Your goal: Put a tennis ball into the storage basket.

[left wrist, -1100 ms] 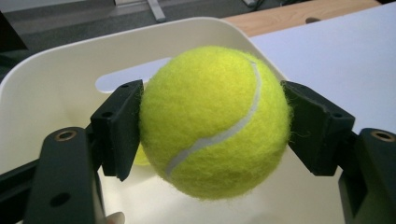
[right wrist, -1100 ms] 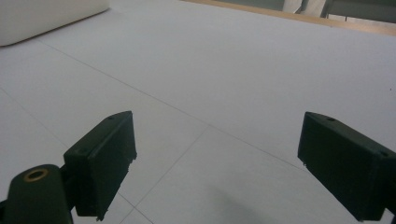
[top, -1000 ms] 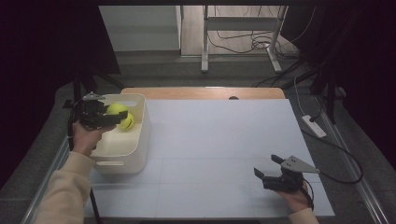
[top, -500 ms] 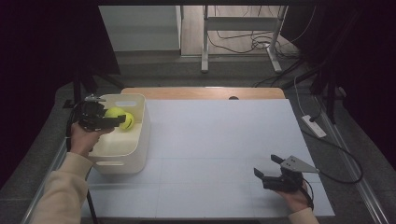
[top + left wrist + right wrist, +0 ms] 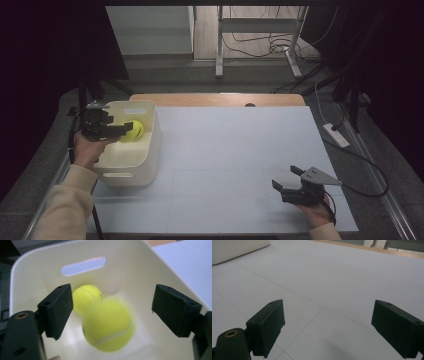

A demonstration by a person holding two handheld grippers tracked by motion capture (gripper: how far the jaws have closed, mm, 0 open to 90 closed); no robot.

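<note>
High view shows a pale grey table [image 5: 235,150] with a wooden strip along its far edge, dark floor and cables beyond. On the table's left side stands a cream bin [image 5: 145,150] with slot handles in its end walls, the largest thing on the surface. The person's left forearm in a beige sleeve [image 5: 62,205] comes up from the bottom left, and the left gripper [image 5: 125,128] is held over the bin's far half, pointing across it. The right gripper [image 5: 286,180] rests low near the table's front right corner, well apart from the bin, its jaws spread wide with nothing between them; the right gripper view [image 5: 325,325] shows bare table surface between the two black pads.

Left gripper view has the left gripper [image 5: 112,312] with jaws spread wide, looking down into the bin [image 5: 140,262]. Between them a tennis ball [image 5: 108,325] appears heavily blurred and touches neither pad; whether it is in the air or on the bin floor is hard to tell. A second tennis ball [image 5: 86,297] lies sharp behind it, near the far wall under the slot handle.
</note>
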